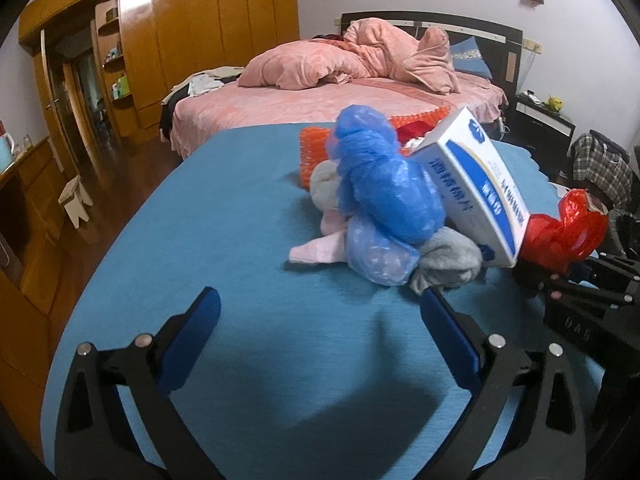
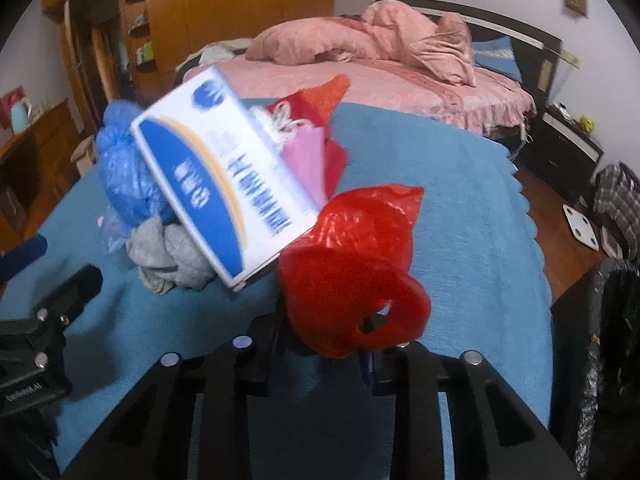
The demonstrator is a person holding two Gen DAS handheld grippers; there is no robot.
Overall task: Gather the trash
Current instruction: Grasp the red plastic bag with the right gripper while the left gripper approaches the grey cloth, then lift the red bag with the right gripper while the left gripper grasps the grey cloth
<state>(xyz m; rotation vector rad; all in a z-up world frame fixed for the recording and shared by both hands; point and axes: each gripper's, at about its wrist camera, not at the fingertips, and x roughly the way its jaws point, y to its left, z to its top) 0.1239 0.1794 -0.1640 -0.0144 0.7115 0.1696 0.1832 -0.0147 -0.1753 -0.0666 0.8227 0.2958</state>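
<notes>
Pinching the red bag (image 2: 352, 276), the right gripper (image 2: 320, 344) nears the cloth's (image 2: 480, 220) 3 o'clock edge; left gripper (image 1: 320, 312) gapes empty, box (image 1: 476, 188) at 1 o'clock.

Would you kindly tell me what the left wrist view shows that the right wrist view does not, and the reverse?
Only the left wrist view shows the left gripper from behind, open and empty above the blue cloth, and a white stool on the floor. Only the right wrist view shows a white scale on the floor and the right gripper closed on the red plastic bag. Both show that bag, the white and blue box, the blue plastic bag, the grey cloth and the pink bed.
</notes>
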